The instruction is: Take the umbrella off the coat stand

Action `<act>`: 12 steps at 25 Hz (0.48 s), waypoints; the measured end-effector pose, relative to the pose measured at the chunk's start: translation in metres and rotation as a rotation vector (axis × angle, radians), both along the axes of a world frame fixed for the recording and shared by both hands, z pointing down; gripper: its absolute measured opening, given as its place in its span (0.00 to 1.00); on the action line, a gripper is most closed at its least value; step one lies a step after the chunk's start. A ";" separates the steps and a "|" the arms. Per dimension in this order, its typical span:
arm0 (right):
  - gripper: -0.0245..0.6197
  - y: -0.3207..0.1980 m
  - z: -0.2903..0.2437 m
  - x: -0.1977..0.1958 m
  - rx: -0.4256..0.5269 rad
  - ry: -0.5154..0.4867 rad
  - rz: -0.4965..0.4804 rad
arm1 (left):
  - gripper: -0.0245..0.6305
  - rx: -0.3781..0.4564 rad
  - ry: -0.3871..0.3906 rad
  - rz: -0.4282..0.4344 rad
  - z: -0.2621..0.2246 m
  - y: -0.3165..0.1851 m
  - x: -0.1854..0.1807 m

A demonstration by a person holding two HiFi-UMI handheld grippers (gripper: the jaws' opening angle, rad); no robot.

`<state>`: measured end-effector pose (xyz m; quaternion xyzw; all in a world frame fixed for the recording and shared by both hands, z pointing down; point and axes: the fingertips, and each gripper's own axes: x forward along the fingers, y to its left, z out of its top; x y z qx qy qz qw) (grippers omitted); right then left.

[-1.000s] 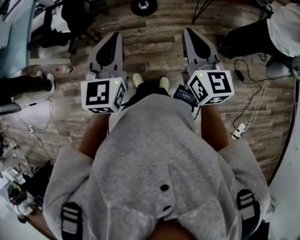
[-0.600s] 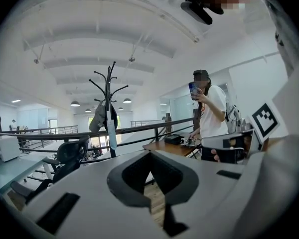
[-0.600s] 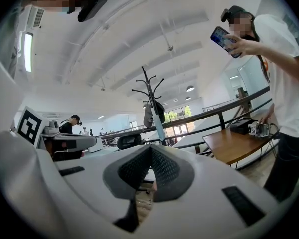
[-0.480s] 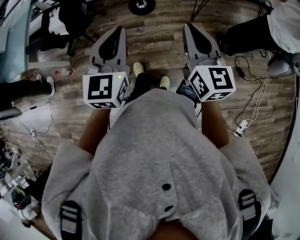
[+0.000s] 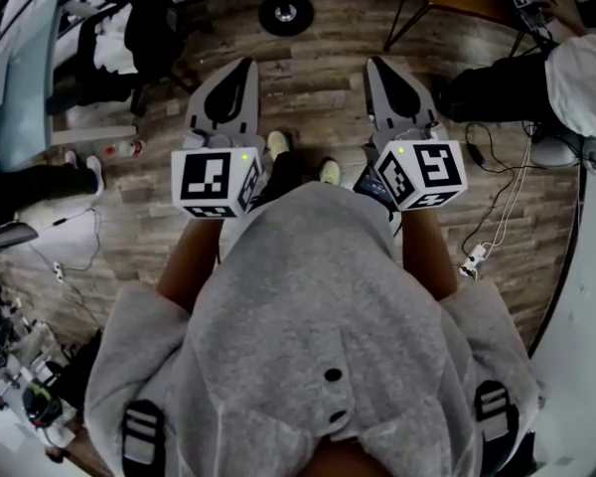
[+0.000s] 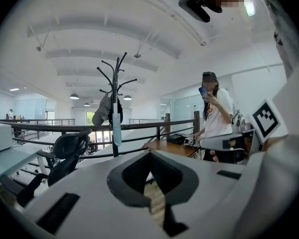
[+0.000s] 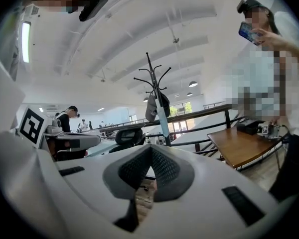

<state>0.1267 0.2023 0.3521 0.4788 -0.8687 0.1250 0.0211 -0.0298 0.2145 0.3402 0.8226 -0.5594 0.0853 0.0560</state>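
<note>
1. Head view. We look down past the wearer's grey hooded top at both tools held out over the plank floor. The left gripper and the right gripper each taper to one point, jaws together and nothing between them. Ahead, between the two, lies a round black base, which we take for the foot of the coat stand. The umbrella does not show here. Against a second ago, the shoes have changed place, one now ahead of the other, while both claws look just as closed. We read this as a step toward the stand.

2. Left gripper view. The left gripper shows its dark pads meeting at the tip, empty. Beyond them, well apart, the coat stand rises in front of a railing. From its hooks hang a grey bundle and, just beside it, a slim pale-blue folded umbrella. An office chair stands to the left, and a bystander is at a wooden desk to the right.

3. Right gripper view. The right gripper is likewise closed on nothing. The coat stand and the hanging umbrella lie straight ahead, still out of reach. We judge the approach unfinished: one claw must open before it can take the umbrella.
</note>
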 end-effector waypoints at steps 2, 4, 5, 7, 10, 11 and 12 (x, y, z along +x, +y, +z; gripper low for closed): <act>0.05 -0.012 0.001 -0.018 -0.001 0.016 -0.013 | 0.06 -0.004 0.007 0.002 0.003 -0.012 -0.015; 0.05 -0.025 0.001 -0.035 -0.006 0.026 -0.019 | 0.06 -0.007 0.014 0.005 0.006 -0.023 -0.031; 0.05 -0.032 0.002 -0.044 -0.010 0.031 -0.020 | 0.06 -0.009 0.018 0.004 0.007 -0.028 -0.040; 0.05 -0.046 0.002 -0.060 -0.016 0.041 -0.025 | 0.06 -0.011 0.031 -0.004 0.008 -0.042 -0.058; 0.05 -0.067 0.002 -0.084 -0.024 0.054 -0.033 | 0.06 -0.020 0.045 -0.005 0.013 -0.061 -0.081; 0.05 -0.071 0.003 -0.092 -0.030 0.062 -0.037 | 0.06 -0.028 0.046 -0.002 0.016 -0.064 -0.088; 0.05 -0.076 0.003 -0.100 -0.034 0.070 -0.042 | 0.06 -0.037 0.045 0.002 0.018 -0.067 -0.095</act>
